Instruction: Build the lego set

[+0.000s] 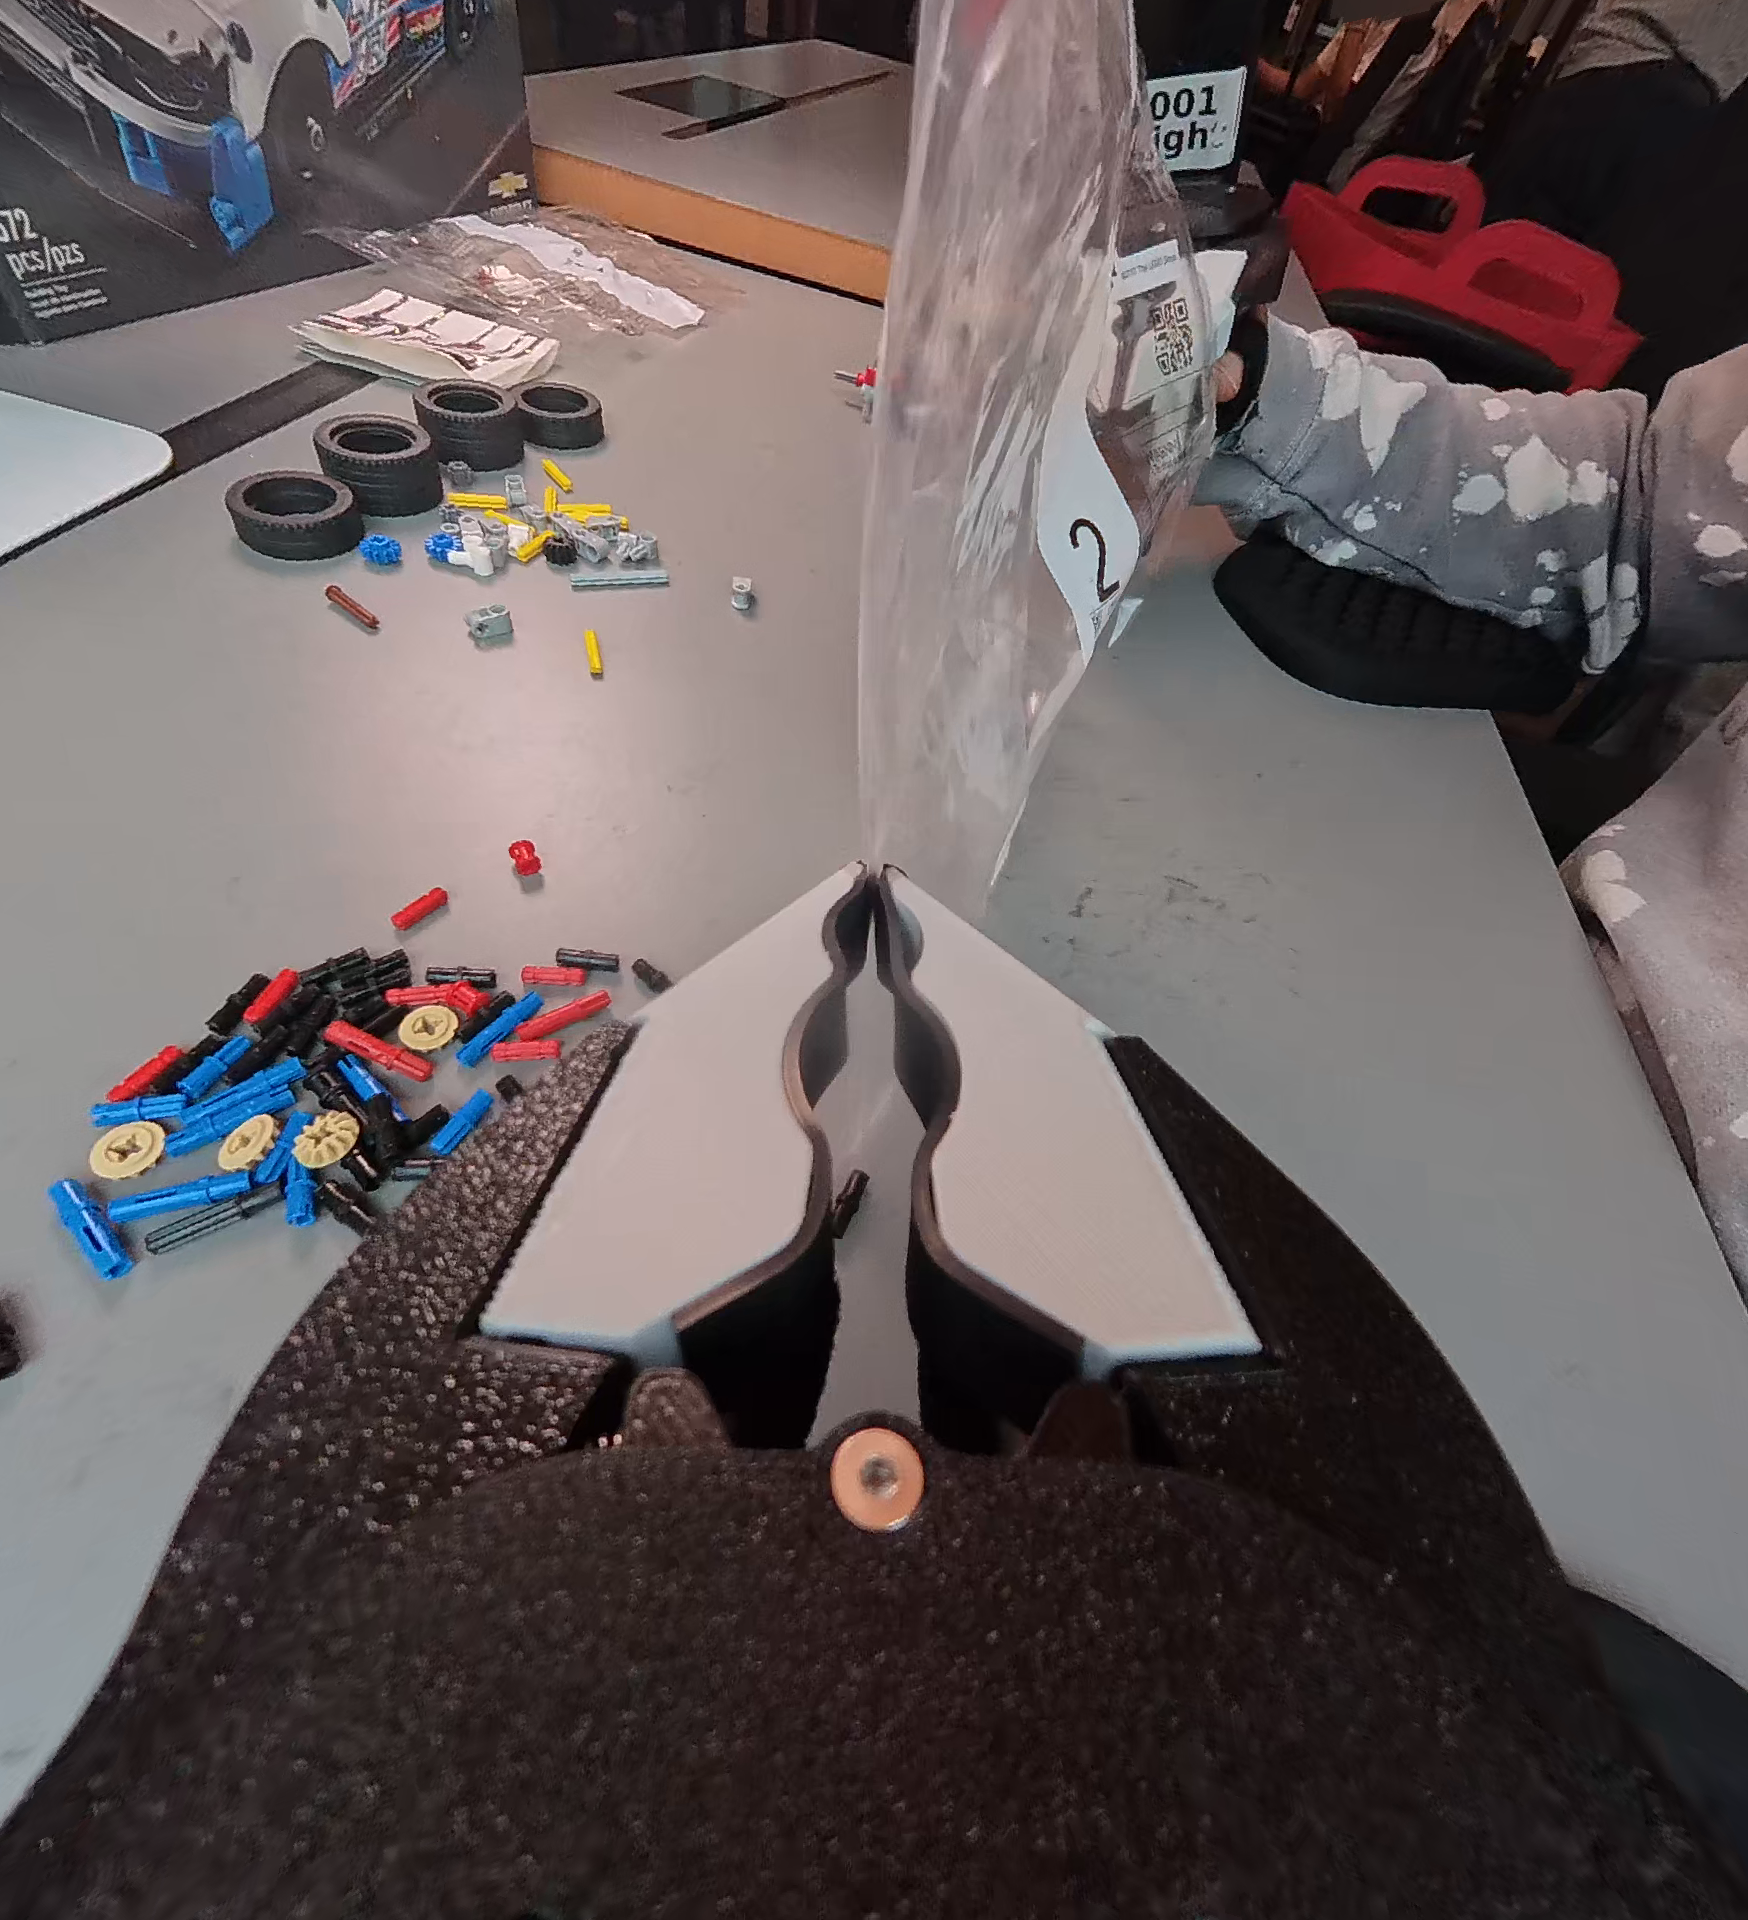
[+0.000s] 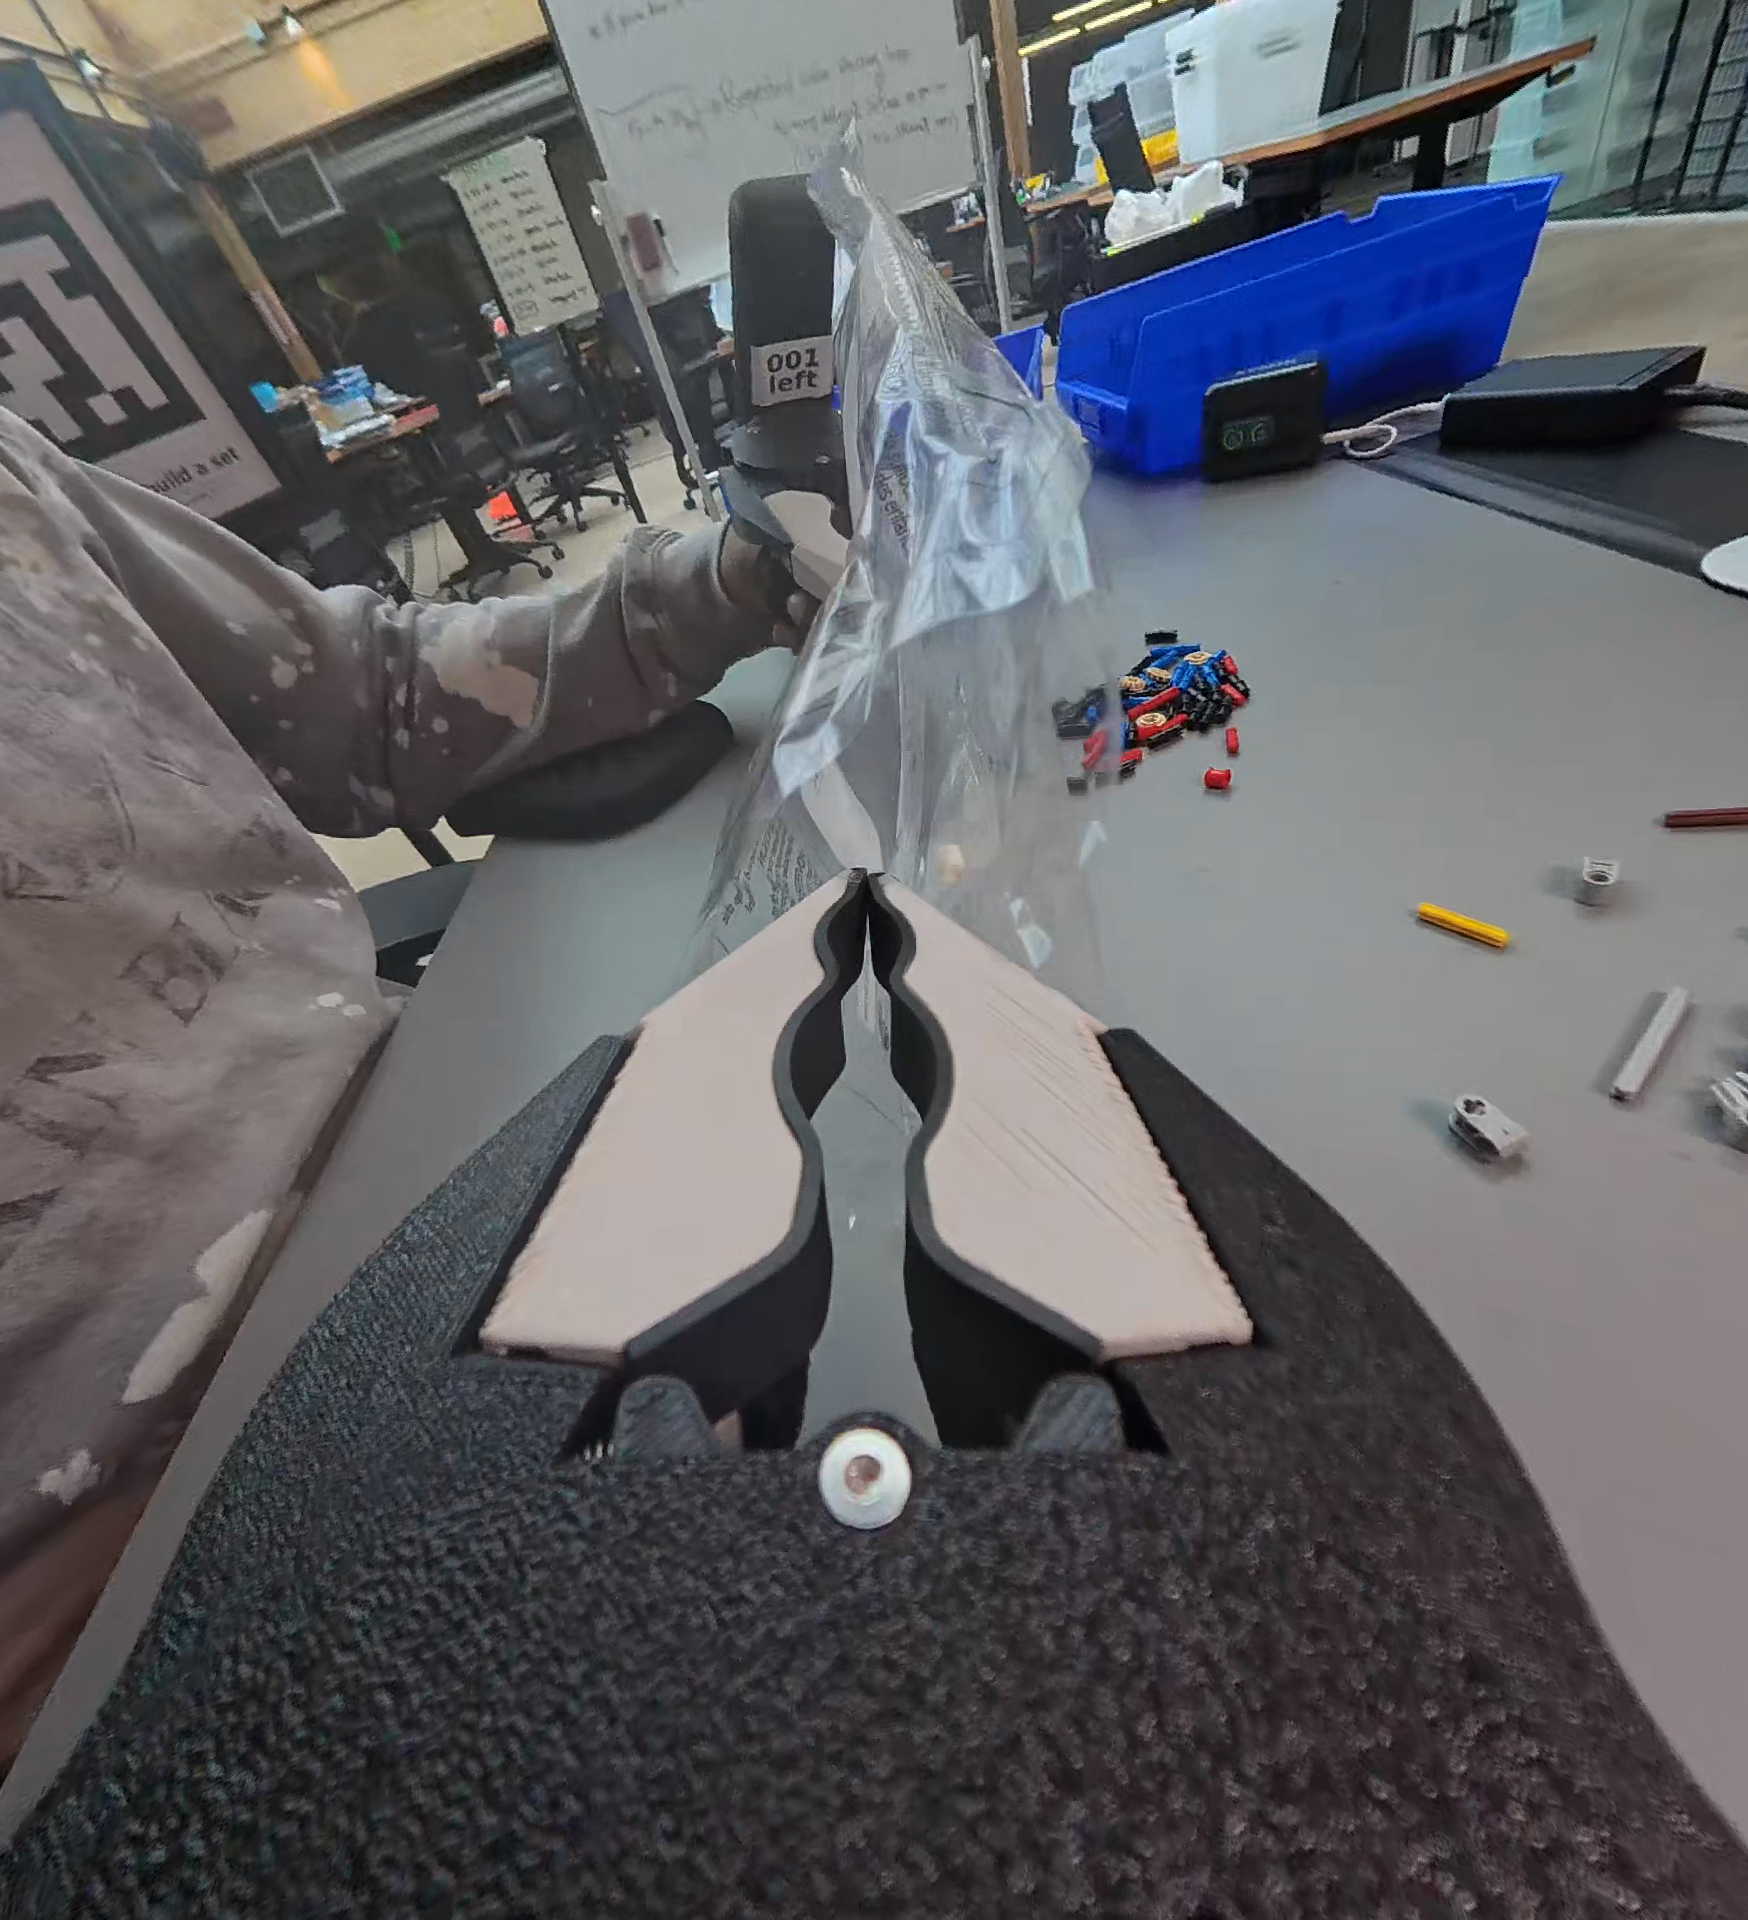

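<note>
Both tools, left (image 1: 874, 868) & right (image 2: 865, 876), clamped on clear bag (image 1: 995, 436), stretched between.

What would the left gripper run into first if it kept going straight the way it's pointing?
The left gripper is shut on the clear plastic bag, so the bag itself comes first. Past the bag along that line, probably the right gripper holding its far end, though depth is hard to judge.
</note>
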A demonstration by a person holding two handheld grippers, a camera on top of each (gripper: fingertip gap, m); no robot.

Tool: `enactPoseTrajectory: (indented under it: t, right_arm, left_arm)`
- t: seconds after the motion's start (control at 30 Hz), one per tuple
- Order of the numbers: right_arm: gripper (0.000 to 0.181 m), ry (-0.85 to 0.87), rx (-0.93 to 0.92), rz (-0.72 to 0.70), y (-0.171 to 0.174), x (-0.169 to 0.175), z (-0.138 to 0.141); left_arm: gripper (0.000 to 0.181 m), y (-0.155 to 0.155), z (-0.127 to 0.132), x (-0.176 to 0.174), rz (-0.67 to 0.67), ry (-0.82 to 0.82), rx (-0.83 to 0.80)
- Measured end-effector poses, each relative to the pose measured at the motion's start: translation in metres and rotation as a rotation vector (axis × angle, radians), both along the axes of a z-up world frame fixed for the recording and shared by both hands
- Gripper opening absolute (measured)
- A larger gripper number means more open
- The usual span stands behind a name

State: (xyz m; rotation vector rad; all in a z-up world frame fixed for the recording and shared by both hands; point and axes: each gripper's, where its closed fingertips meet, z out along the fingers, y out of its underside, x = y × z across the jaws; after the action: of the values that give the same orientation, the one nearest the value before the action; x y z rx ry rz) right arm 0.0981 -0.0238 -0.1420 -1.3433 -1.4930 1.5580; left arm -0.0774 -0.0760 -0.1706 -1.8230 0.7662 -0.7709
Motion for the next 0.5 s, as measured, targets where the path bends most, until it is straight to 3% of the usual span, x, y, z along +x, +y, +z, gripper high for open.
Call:
enactPoseTrajectory:
  t: [0.17,0.27,0.4,0.5]
  right_arm:
    - [0.001,-0.062,0.205,-0.085,-0.005,-0.021,-0.017]
    - [0.022,-0.061,0.132,-0.09,-0.007,-0.027,-0.016]
    - [0.048,-0.164,0.23,-0.167,0.006,-0.029,-0.032]
    - [0.051,-0.216,0.224,-0.175,0.004,-0.032,-0.04]
  left_arm:
    - [0.0,-0.002,-0.005,0.012,-0.028,0.04,0.007]
    - [0.0,-0.004,-0.005,0.015,-0.04,0.046,0.014]
    - [0.0,-0.005,-0.002,0.017,-0.047,0.046,0.034]
    - [0.0,-0.005,-0.001,0.018,-0.049,0.049,0.048]
